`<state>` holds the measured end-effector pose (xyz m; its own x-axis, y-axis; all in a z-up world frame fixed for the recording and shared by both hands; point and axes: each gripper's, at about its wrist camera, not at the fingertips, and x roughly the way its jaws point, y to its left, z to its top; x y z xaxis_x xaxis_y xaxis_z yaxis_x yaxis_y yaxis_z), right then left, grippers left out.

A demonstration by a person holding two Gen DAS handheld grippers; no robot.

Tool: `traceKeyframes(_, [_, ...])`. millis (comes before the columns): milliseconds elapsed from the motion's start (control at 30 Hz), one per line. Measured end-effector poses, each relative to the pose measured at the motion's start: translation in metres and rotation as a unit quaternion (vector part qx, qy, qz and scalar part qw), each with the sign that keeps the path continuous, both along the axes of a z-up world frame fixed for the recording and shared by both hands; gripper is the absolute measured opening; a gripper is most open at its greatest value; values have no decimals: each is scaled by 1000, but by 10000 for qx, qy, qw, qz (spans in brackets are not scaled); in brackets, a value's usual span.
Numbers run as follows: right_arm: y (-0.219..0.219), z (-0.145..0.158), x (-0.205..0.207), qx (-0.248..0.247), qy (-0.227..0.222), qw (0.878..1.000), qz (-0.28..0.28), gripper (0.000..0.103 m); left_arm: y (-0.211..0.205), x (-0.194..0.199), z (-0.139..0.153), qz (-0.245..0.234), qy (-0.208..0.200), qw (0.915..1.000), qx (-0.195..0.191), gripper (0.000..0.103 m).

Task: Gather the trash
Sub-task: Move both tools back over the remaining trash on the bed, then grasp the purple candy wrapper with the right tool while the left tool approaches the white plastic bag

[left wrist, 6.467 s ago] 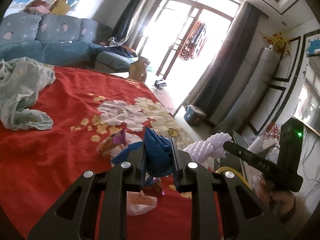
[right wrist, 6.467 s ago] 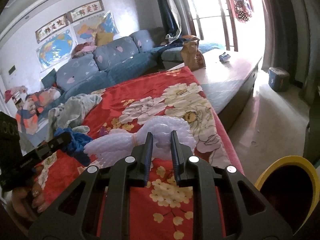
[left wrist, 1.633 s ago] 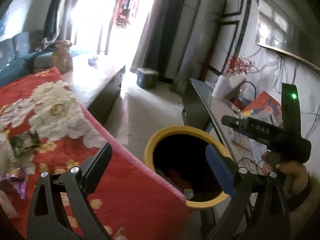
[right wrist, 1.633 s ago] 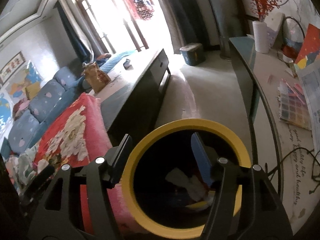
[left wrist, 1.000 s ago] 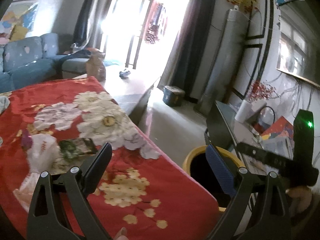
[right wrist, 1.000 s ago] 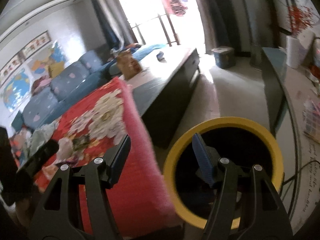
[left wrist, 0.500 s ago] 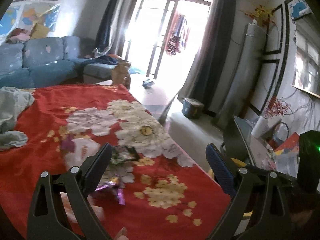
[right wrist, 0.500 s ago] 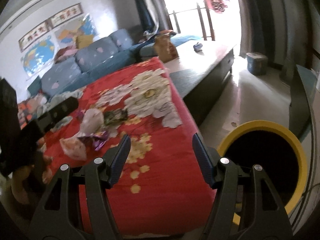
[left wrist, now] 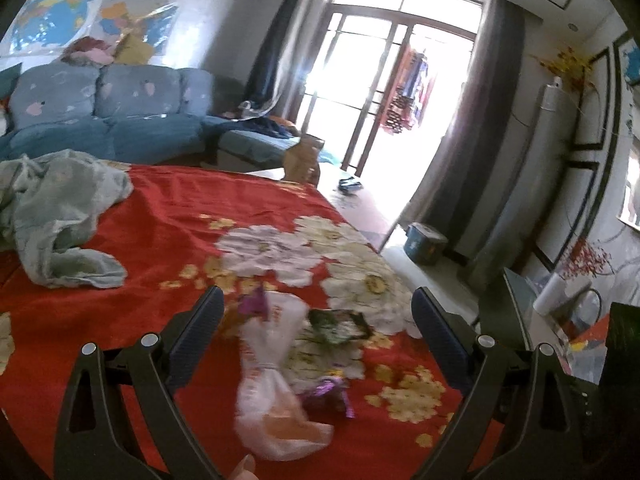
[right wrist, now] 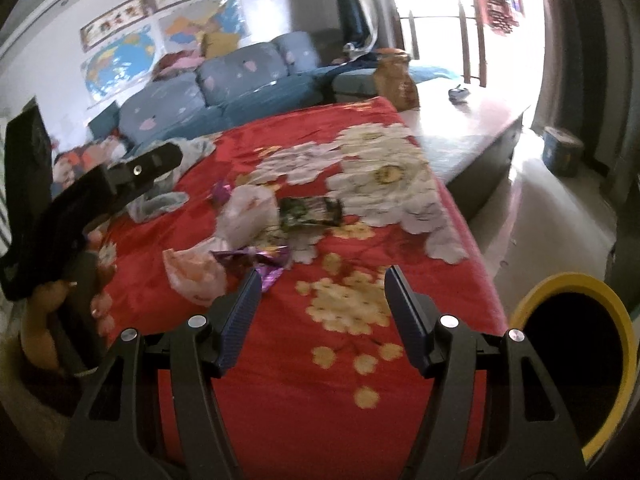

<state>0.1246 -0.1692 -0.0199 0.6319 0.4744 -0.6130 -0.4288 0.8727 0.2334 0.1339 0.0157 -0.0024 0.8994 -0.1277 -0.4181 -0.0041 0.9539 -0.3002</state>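
Both grippers now face the red cloth (left wrist: 160, 216) instead of the yellow bin (right wrist: 576, 304), which sits at the right view's lower right edge. The left gripper (left wrist: 316, 320) no longer holds blue trash, nor the right gripper (right wrist: 322, 300) white foam; both jaws gape empty. A white bag (left wrist: 272, 392), dark wrapper (left wrist: 340, 324) and purple wrapper (right wrist: 260, 262) lie ahead.

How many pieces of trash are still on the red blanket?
4: white plastic bag nearest, dark green wrapper beside it, purple foil wrapper by its knot, another purple wrapper behind. More may hide.

Sunlight floods through tall glass doors (left wrist: 384, 92) behind a blue sofa (left wrist: 108, 120) under wall maps (left wrist: 52, 20).
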Motion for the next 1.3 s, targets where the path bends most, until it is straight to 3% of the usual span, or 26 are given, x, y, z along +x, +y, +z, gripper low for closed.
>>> traceKeyframes(200, [35,-5,5,-233,-16,9989,404,53,26,2,-4,201,97,9998,-2,92])
traceKeyframes(333, [54,-15,13,-369,112,9975,586,40,35,10,-10,232,244,9994,52,92])
traceKeyframes(467, [69,-28,21,-498,231,9961,685,30,43,23,-21,154,504,9986,55,92])
traceKeyframes(700, [88,-46,33,-613,403,9941,801,24,45,46,-41,-71,850,9964,20,92])
traceKeyframes(1067, [107,-63,43,-748,552,9914,926,6,42,78,-55,-212,1054,9942,-8,91])
traceKeyframes(1300, [102,-64,41,-648,594,9922,884,5,39,88,-62,-273,1171,9927,-68,69])
